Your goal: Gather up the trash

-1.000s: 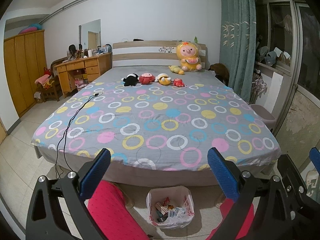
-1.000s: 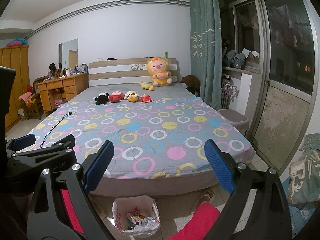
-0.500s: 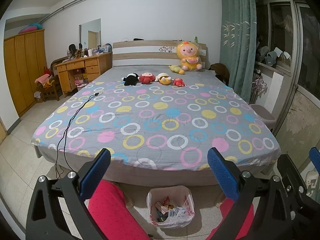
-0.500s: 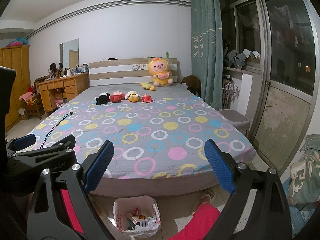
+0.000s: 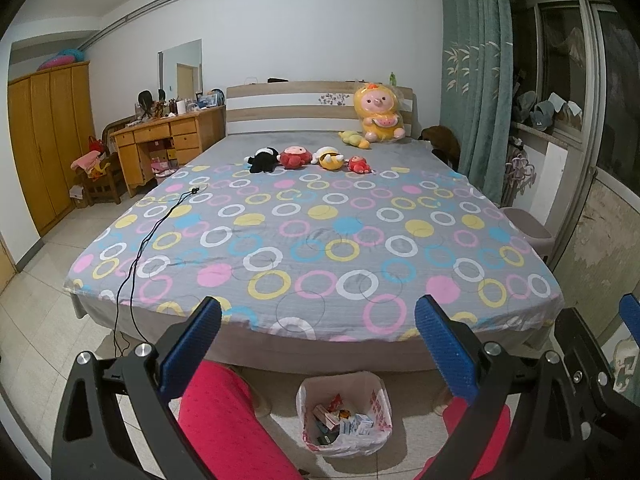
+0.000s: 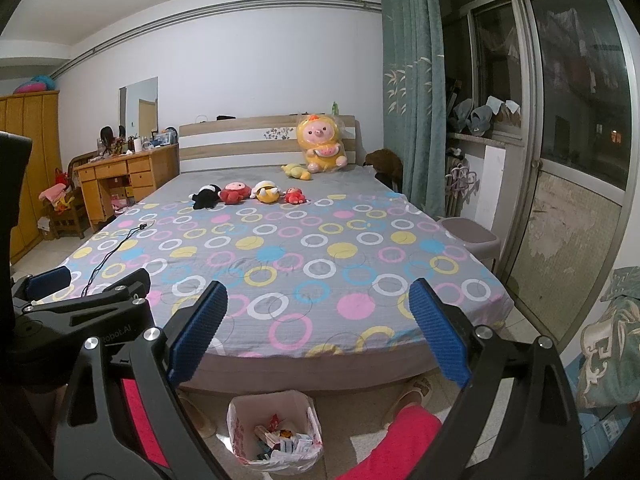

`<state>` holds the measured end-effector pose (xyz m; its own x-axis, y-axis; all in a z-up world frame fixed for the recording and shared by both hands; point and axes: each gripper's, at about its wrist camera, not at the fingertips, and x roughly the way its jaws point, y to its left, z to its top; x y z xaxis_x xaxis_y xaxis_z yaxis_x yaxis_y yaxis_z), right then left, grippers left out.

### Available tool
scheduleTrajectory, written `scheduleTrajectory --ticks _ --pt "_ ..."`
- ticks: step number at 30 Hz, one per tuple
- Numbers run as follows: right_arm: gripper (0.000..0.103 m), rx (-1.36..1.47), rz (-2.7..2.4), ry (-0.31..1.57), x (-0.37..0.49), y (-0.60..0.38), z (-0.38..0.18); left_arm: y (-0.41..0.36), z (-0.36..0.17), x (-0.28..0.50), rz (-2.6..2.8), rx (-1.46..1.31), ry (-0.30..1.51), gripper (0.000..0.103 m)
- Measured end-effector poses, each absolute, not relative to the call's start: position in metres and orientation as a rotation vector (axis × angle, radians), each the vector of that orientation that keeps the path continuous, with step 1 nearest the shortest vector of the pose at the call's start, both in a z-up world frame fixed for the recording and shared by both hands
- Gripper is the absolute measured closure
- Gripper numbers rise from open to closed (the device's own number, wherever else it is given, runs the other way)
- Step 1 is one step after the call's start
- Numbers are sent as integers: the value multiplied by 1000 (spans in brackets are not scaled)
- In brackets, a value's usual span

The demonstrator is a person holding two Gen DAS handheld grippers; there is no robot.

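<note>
Trash looks gathered: the bag (image 5: 345, 420) at the bed's (image 5: 312, 240) foot holds wrappers.
Left gripper (image 5: 318, 344) and right gripper (image 6: 318, 328) gape wide, empty; no loose litter shows on the bed.

Trash bag (image 5: 344, 416) on floor before bed (image 5: 312, 240).

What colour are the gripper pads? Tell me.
Blue, on both the left gripper and right gripper; clearest in the right wrist view.

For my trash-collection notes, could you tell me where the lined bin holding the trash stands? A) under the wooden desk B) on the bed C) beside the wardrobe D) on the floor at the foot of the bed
D: the lined bin stands on the floor tiles below the bed's near edge.
</note>
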<state>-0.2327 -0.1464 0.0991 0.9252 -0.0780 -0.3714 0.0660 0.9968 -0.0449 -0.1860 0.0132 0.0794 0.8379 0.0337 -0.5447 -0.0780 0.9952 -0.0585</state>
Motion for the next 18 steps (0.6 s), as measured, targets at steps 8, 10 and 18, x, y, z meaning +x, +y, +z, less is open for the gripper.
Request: scheduleTrajectory --ticks 8,10,18 --pt "13 -32 -70 383 -232 -146 100 14 79 -186 58 -79 576 8" --pt "13 -33 -72 383 -232 -146 100 16 79 -186 57 -78 579 8" --pt "13 -31 -71 383 -232 -146 100 19 79 -187 55 -76 577 8"
